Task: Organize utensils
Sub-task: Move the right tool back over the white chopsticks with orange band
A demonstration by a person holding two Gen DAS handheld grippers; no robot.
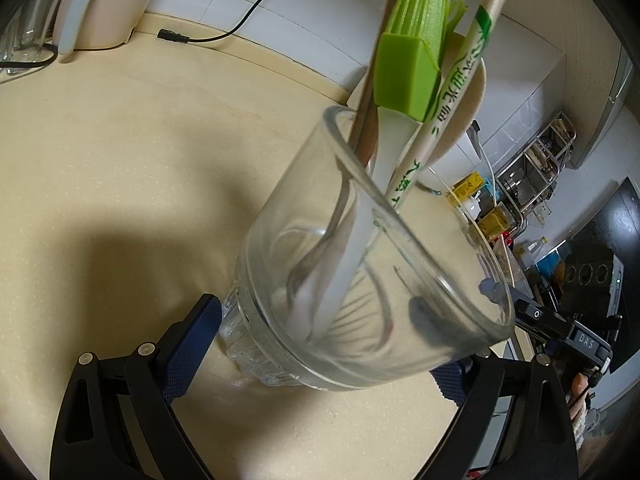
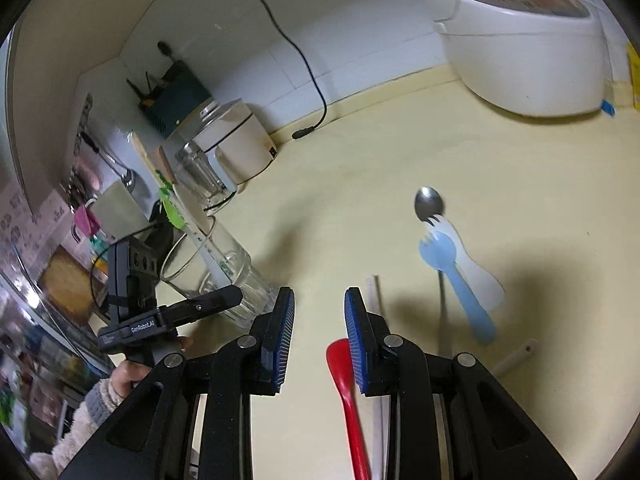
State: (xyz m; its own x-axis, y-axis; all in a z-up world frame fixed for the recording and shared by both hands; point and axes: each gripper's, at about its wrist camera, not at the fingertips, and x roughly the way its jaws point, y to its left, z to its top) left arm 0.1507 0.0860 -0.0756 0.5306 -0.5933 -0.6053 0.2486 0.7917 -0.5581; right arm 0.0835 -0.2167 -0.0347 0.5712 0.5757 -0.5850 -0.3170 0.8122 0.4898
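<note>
Left gripper [image 1: 320, 344] is clamped around a clear glass [image 1: 360, 264], tilting it over the cream worktop [image 1: 120, 160]. Inside the glass are a green silicone brush [image 1: 408, 68], a paper-wrapped chopstick pair [image 1: 448, 104] and a white spoon [image 1: 468, 92]. Right gripper [image 2: 319, 316] hangs just above the worktop with its jaws partly spread and nothing between them. A red spoon [image 2: 344, 384] lies right under it, with a blue plastic fork [image 2: 456, 280], a white fork [image 2: 476, 268] and a metal spoon [image 2: 429, 204] nearby. A white rice cooker [image 2: 524, 44] sits at the back.
</note>
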